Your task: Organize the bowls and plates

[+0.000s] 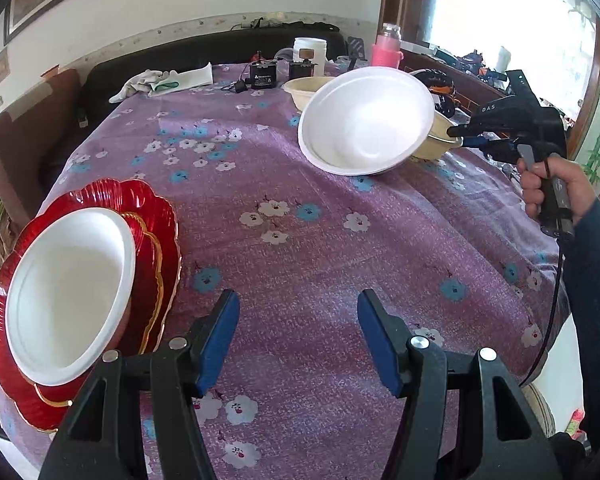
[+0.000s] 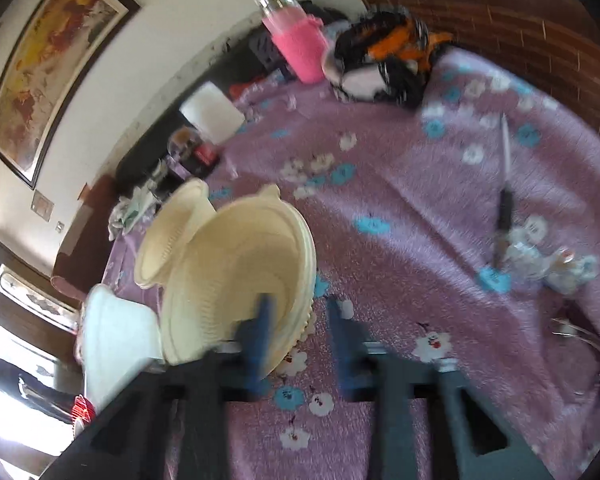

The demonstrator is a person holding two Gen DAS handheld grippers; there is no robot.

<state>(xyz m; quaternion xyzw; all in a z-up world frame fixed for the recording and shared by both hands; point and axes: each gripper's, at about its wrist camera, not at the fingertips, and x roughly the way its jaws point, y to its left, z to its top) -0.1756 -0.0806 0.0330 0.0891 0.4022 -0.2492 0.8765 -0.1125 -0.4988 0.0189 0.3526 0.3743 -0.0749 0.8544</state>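
Observation:
A white foam bowl (image 1: 70, 292) sits on stacked red scalloped plates (image 1: 160, 240) at the table's left edge. My left gripper (image 1: 298, 344) is open and empty over the purple floral cloth, right of that stack. A second white foam bowl (image 1: 366, 120) stands tilted at the far right, leaning on cream bowls (image 1: 436, 146). My right gripper (image 1: 458, 134) is at the cream bowl's rim. In the blurred right wrist view its jaws (image 2: 300, 332) stand apart across the cream bowl's (image 2: 236, 264) rim, one finger (image 2: 260, 332) inside; the white bowl (image 2: 116, 336) lies left.
Another cream bowl (image 1: 304, 88) stands behind. At the far edge are a pink bottle (image 1: 386, 50), a white jar (image 1: 309, 52), black boxes (image 1: 264, 75) and white gloves (image 1: 164, 82). A knife (image 2: 505, 200) and crumpled plastic (image 2: 540, 260) lie on the cloth.

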